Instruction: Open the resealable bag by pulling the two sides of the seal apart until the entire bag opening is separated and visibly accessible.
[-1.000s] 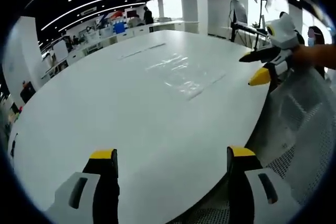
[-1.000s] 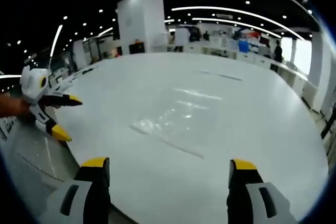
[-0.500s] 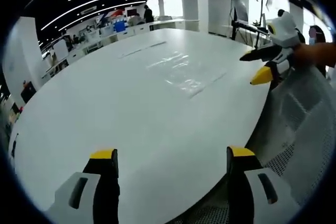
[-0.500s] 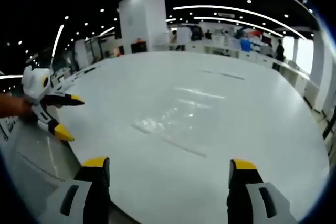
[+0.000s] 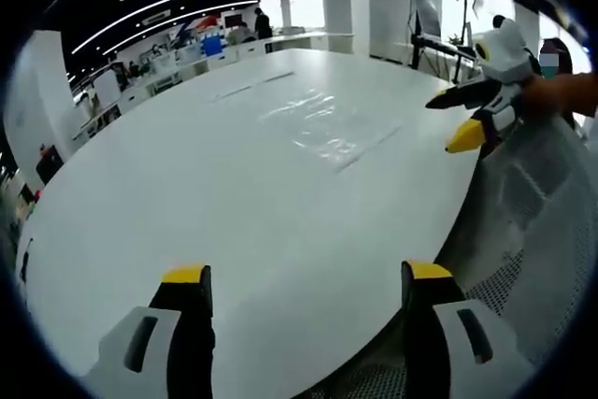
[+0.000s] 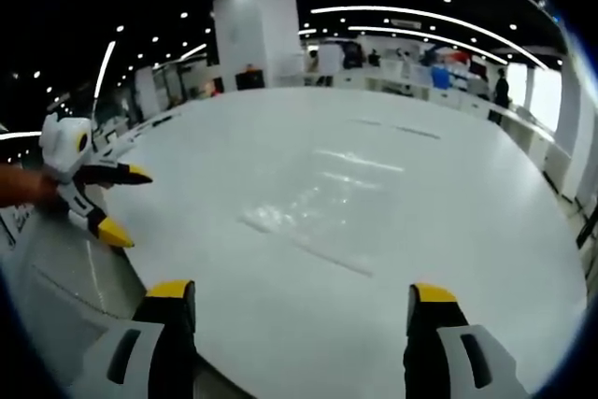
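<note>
Flat on a large white oval table (image 5: 187, 193): a clear resealable plastic bag (image 5: 327, 128), well apart from left gripper (image 5: 304, 277) and right gripper (image 6: 299, 292), jaws spread wide, empty.

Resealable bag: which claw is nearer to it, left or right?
Right, probably. The right claw hovers at the table edge beside the bag; the left claw hangs farther back.
</note>
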The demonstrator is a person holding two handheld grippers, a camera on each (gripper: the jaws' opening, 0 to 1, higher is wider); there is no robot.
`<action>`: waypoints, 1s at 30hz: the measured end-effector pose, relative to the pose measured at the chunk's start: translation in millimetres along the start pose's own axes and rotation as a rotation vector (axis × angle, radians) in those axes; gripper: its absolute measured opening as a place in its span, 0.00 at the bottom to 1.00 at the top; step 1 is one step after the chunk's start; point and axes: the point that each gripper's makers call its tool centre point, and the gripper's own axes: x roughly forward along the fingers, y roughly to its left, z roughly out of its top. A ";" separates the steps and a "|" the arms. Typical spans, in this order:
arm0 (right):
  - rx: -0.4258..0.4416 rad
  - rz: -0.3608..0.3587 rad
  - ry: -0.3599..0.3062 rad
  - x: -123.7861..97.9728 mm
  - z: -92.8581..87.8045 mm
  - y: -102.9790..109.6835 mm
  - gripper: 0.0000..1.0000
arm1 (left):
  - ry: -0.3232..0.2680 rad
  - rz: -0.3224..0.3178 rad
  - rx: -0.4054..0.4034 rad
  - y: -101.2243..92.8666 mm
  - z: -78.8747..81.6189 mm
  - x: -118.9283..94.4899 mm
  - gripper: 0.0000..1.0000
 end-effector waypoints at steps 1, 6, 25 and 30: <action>-0.001 0.001 0.001 0.1 -0.1 0.2 0.93 | 0.001 0.000 0.003 -0.1 -0.4 0.1 0.82; -0.003 -0.001 0.005 0.4 -0.8 -0.2 0.93 | 0.000 -0.001 0.002 0.0 0.1 -0.1 0.81; 0.001 -0.005 0.006 -0.4 -1.6 -1.2 0.92 | 0.011 -0.005 -0.001 -0.9 -2.4 0.2 0.80; 0.003 -0.005 0.005 -0.4 -1.3 -1.1 0.92 | 0.011 -0.005 0.000 -1.3 -2.3 0.2 0.80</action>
